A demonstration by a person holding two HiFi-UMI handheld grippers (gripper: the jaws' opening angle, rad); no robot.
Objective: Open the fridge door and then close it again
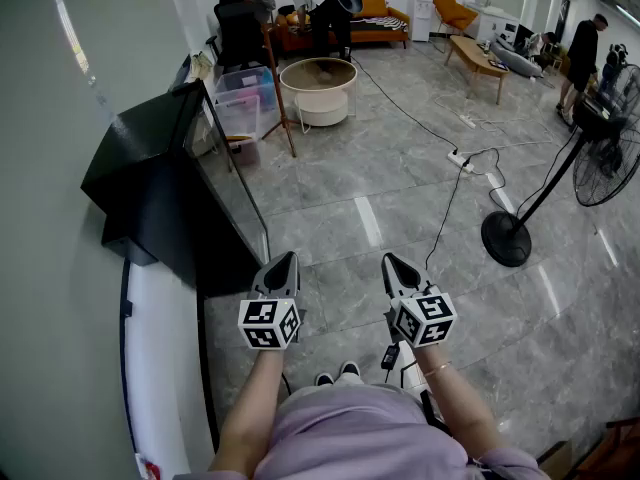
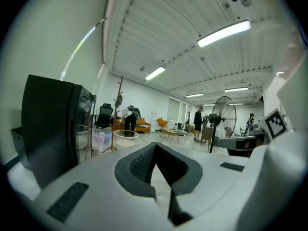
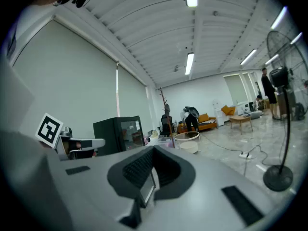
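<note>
Jaws pressed together, nothing between, on left gripper and right gripper. Fridge ahead-left of the left one, near but apart, glass door shut, against wall. Open floor rightward.

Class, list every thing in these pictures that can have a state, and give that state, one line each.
fridge door, closed.
left tool, shut, nothing in it.
right tool, shut, nothing in it.
standing fan, upright; whether it runs cannot be told.
</note>
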